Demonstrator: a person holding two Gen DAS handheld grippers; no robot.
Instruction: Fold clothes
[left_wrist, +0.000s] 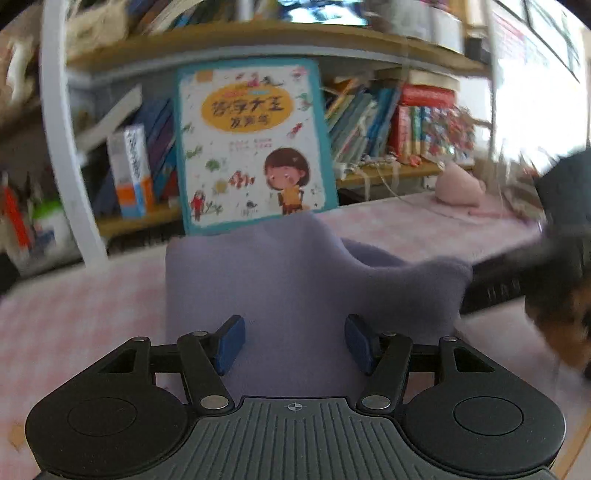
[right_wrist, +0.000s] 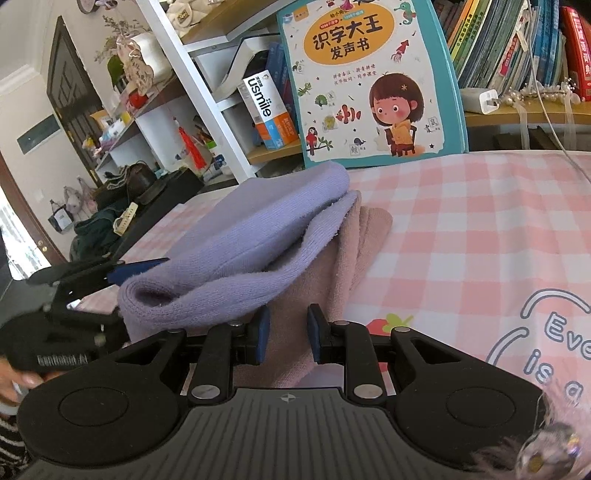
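A lilac knitted garment (left_wrist: 295, 273) lies folded on the pink checked tablecloth (left_wrist: 74, 314). My left gripper (left_wrist: 295, 343) is open just above its near edge, and its blue pads stand apart from the fabric. In the right wrist view the lilac garment (right_wrist: 240, 236) lies over a dusty pink cloth (right_wrist: 354, 236). My right gripper (right_wrist: 288, 336) has its jaws narrow, with the pink cloth filling the gap and the lilac edge against its left pad. The left gripper (right_wrist: 110, 275) sits at the garment's far left edge. The blurred right gripper (left_wrist: 517, 273) meets the garment's right corner.
A children's picture book (right_wrist: 369, 81) leans upright at the table's back edge before shelves of books (right_wrist: 517, 48). A white frame post (left_wrist: 62, 147) stands at the left, a pink toy (left_wrist: 458, 184) at the back right. A person's hand (right_wrist: 22, 380) grips the left handle.
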